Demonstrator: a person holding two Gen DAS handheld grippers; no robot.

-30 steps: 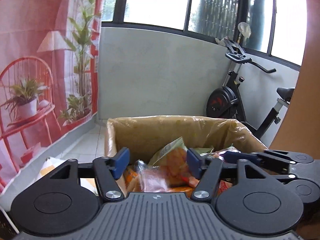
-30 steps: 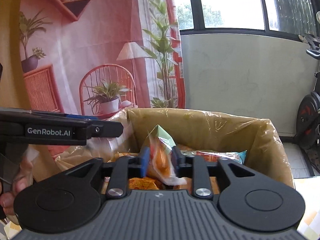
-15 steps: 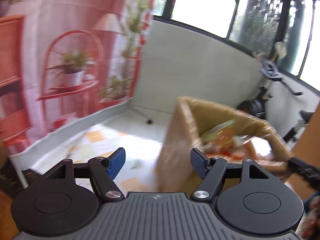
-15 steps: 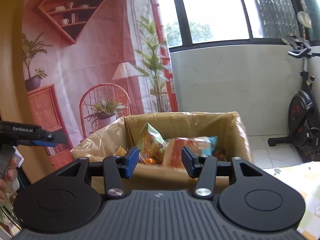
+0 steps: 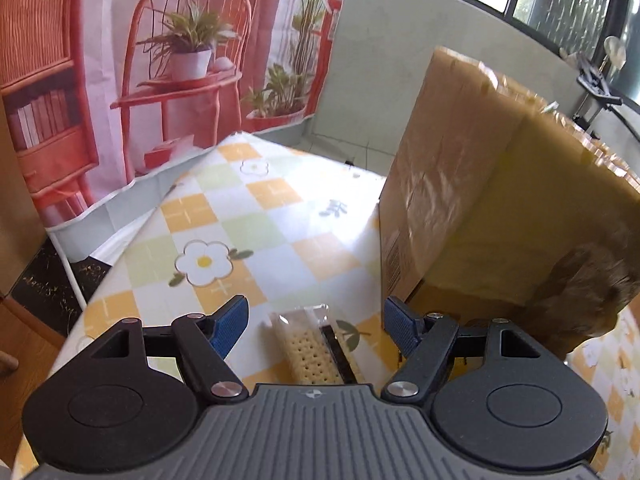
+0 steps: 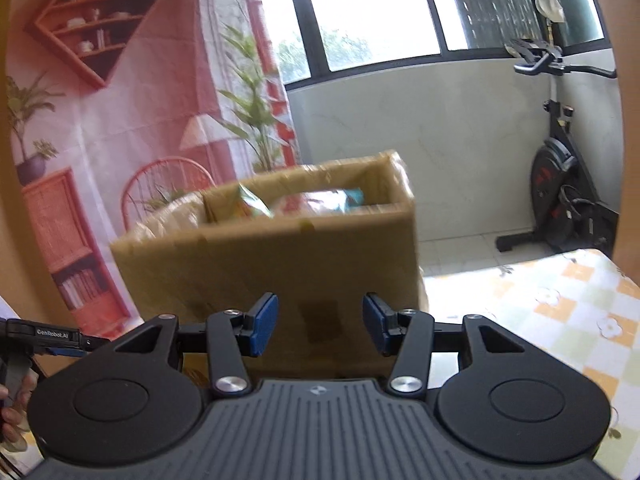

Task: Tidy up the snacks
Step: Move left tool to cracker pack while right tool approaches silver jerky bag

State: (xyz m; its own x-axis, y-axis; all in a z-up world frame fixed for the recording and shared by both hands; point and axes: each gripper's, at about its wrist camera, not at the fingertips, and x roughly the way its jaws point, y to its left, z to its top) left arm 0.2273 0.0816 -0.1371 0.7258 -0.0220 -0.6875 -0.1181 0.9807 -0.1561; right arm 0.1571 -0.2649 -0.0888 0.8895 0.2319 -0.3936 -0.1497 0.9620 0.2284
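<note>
A clear packet of pale crackers (image 5: 308,350) lies on the checked tablecloth, just below and between my left gripper's blue pads. My left gripper (image 5: 314,326) is open and empty above it. The cardboard box (image 5: 492,184) stands to its right. In the right wrist view the same box (image 6: 288,256) stands in front, with several snack bags (image 6: 320,202) showing inside. My right gripper (image 6: 320,326) is open and empty, held back from the box's near wall. The left gripper's side (image 6: 48,338) shows at the far left.
The table (image 5: 256,224) has a yellow, green and white checked cloth with flowers; its left edge drops off close by. A pink printed backdrop (image 5: 120,60) hangs behind. An exercise bike (image 6: 560,184) stands on the floor at the right.
My right gripper let go of the snack bag in the box, opened and drew back. My left gripper swung left out of the box and down over the cracker packet on the table.
</note>
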